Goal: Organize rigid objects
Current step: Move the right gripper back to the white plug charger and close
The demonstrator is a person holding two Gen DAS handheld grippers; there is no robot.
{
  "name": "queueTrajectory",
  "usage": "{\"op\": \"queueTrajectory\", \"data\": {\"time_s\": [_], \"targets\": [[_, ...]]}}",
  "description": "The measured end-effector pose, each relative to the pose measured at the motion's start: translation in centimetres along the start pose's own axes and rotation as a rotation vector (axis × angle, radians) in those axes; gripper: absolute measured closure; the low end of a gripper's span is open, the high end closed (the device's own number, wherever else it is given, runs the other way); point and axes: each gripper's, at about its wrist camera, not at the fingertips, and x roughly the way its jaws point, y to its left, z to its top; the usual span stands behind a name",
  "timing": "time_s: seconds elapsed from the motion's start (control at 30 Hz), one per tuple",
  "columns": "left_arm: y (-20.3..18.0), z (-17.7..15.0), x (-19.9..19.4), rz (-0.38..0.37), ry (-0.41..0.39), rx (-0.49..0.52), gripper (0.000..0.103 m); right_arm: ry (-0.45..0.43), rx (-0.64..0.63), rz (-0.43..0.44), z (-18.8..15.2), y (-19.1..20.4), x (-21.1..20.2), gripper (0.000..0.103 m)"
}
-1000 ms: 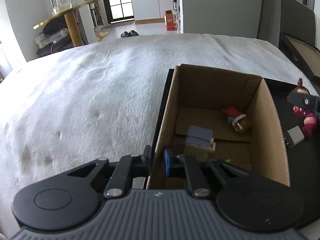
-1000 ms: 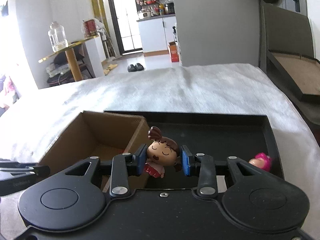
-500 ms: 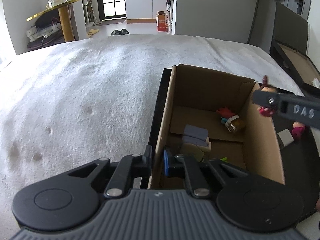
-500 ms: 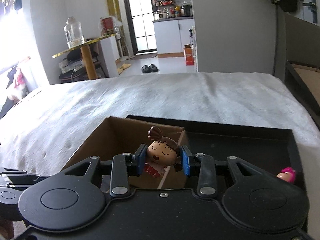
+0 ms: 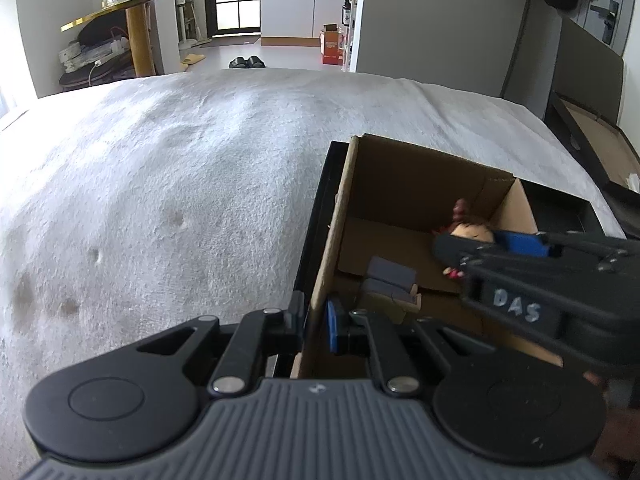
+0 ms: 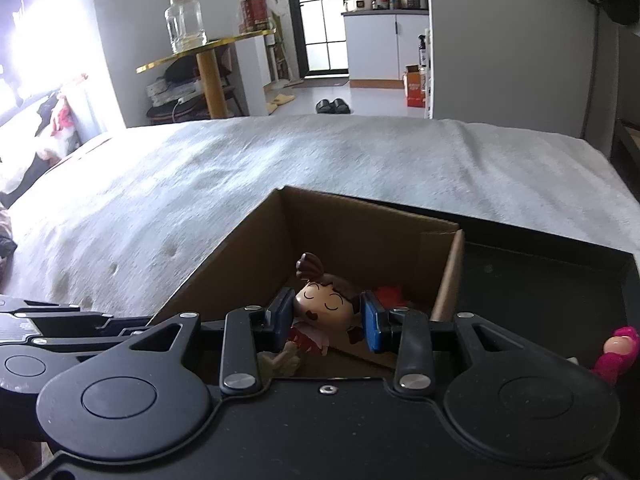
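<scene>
An open cardboard box (image 5: 348, 208) (image 6: 248, 252) sits in a black tray (image 6: 560, 280) on a white blanket. My left gripper (image 5: 314, 326) is shut on the box's near left wall. My right gripper (image 6: 326, 318) is shut on a brown-haired doll figure (image 6: 320, 304) (image 5: 472, 232), held over the inside of the box. In the left wrist view the right gripper (image 5: 472, 240) reaches in from the right above the box. A grey block toy (image 5: 390, 276) lies on the box floor. A red toy (image 6: 390, 294) shows behind the doll.
A pink figure (image 6: 616, 350) stands in the tray to the right of the box. The white blanket (image 5: 180, 200) spreads to the left and beyond. A gold round table (image 6: 208, 52) with a glass jar stands past the bed. A dark frame (image 5: 592, 148) lies at far right.
My right gripper has carried the doll leftwards from over the tray to above the inside of the box. The left gripper has kept its hold on the box wall.
</scene>
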Motion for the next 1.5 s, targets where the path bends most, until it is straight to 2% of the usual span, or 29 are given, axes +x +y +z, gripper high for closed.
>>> {"op": "queueTrajectory", "data": {"time_s": [0.3,0.43,0.63,0.83,0.93,1.0,1.1,1.33,1.4,1.5], "targets": [[0.4,0.0,0.3,0.009,0.005,-0.028,0.091,0.009,0.025,0.055,0.2,1.1,1.7,0.067],[-0.1,0.2,0.2,0.027,0.01,-0.021,0.091,0.046,0.076,0.064,0.0,0.3,2.4,0.064],[-0.8,0.3,0.1,0.06,0.015,-0.01,0.091,0.03,0.057,0.068,-0.2,-0.1,1.1,0.062],[-1.6,0.6,0.1,0.101,0.031,0.004,0.086,0.027,0.105,0.052,-0.6,-1.8,-0.5,0.06],[-2.0,0.7,0.1,0.119,0.036,0.007,0.075,0.028,0.124,0.052,-0.7,-2.7,-1.6,0.06],[-2.4,0.8,-0.1,0.126,0.03,0.018,0.063,0.024,0.127,0.053,-0.8,-3.2,-2.2,0.06],[-2.9,0.9,-0.4,0.14,0.014,0.033,0.056,0.013,0.129,0.075,-0.9,-3.7,-3.0,0.06],[-3.7,1.1,-0.5,0.164,0.012,0.049,0.049,0.009,0.124,0.067,-1.0,-4.5,-4.1,0.06],[-4.1,1.1,-0.5,0.177,0.011,0.059,0.039,0.015,0.139,0.059,-1.2,-5.2,-4.2,0.06],[-4.4,1.1,-0.4,0.188,0.005,0.076,0.031,0.02,0.154,0.034,-1.8,-6.3,-4.2,0.06]]}}
